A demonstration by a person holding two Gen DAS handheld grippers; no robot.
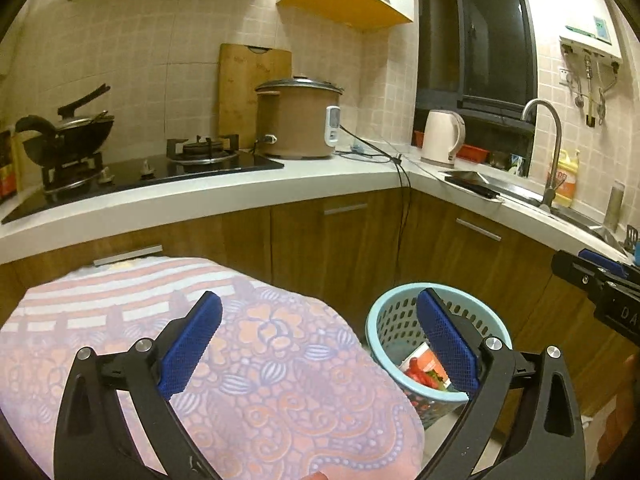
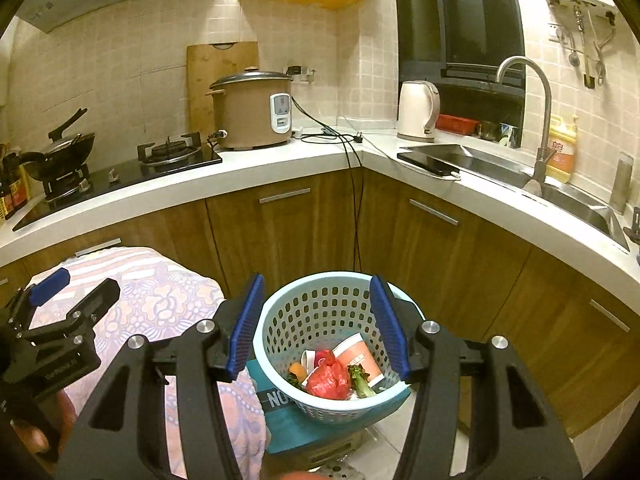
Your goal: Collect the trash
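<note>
Jaws of both your left gripper (image 1: 318,344) and right gripper (image 2: 316,326) gape wide, empty. Trash, a soft red bag (image 2: 329,380) and light paper cup (image 2: 360,360), lies inside the blue basket (image 2: 280,320); pinch the bag's crumpled top.

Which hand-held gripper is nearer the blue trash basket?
Right. The right hand-held gripper hovers open directly above the basket; the left hand-held gripper, also open, sits mostly over the cloth-covered surface beside it.
</note>
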